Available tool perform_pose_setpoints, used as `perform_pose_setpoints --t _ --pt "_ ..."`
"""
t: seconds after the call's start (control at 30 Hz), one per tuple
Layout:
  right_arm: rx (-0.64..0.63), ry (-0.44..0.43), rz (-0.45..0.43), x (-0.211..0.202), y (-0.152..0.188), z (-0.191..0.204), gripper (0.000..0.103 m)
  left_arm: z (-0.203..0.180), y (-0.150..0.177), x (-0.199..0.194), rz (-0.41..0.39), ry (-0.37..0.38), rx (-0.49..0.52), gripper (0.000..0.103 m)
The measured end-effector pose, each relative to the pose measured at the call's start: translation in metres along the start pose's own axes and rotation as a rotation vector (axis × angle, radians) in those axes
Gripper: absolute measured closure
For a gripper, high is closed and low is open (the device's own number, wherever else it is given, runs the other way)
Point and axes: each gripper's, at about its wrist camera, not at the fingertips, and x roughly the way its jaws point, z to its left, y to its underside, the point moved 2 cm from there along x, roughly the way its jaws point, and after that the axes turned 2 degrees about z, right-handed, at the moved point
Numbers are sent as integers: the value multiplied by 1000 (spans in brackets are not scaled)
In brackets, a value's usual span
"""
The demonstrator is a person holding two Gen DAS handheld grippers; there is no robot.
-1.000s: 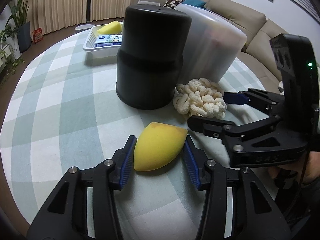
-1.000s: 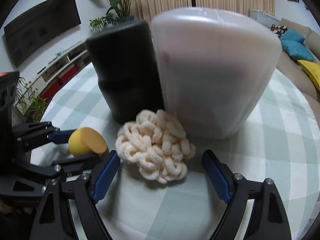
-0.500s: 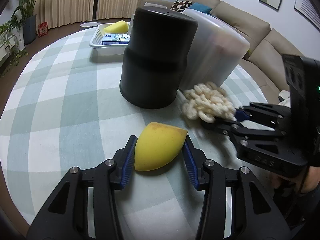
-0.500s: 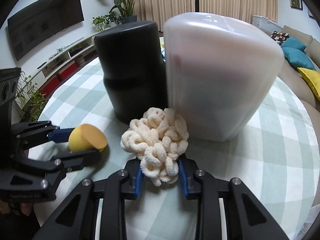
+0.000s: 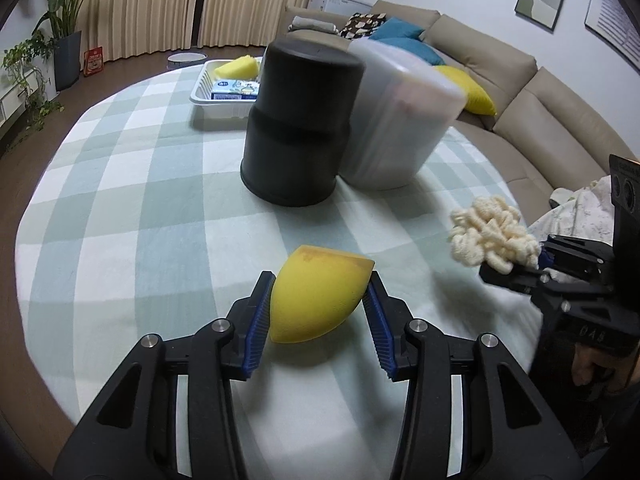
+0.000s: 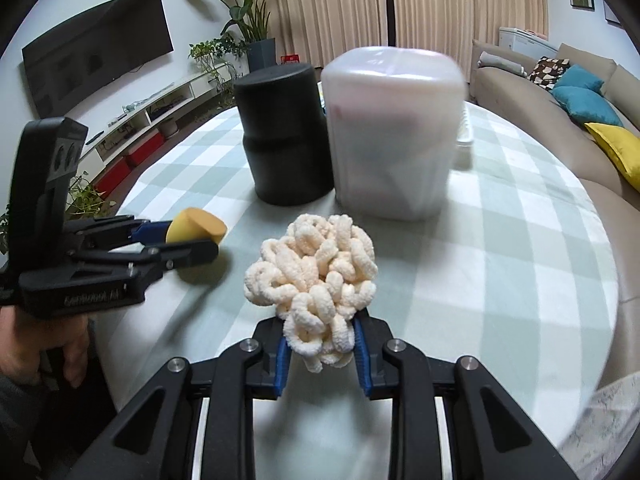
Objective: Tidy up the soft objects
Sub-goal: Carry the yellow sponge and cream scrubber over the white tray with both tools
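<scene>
My left gripper (image 5: 318,304) is shut on a yellow egg-shaped sponge (image 5: 316,292) and holds it just above the checked tablecloth; it also shows in the right wrist view (image 6: 196,229). My right gripper (image 6: 320,350) is shut on a cream fluffy chenille scrunchie (image 6: 314,272) and holds it lifted off the table; the scrunchie appears at the right of the left wrist view (image 5: 490,234). The two grippers are side by side, well in front of the containers.
A black upturned container (image 5: 300,128) and a translucent white bin (image 5: 396,112) stand mid-table. A white tray (image 5: 200,96) behind them holds a yellow sponge (image 5: 238,66) and a blue-white packet (image 5: 234,90). A beige sofa (image 5: 520,92) curves round the table's right side.
My right gripper closed on the scrunchie, lifted it and pulled back from the containers. My left gripper lifted back with the yellow sponge still held.
</scene>
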Motion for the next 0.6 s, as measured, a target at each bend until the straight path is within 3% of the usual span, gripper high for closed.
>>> perform_pose_setpoints --t 0.27,0.6 --pt "45 29 -68 -59 -2 -22 75 1 -16 -57 -99 -10 -10 61" --pt "-7 126 -218 -134 -70 -51 75 8 -105 -133 -260 -91 86 61"
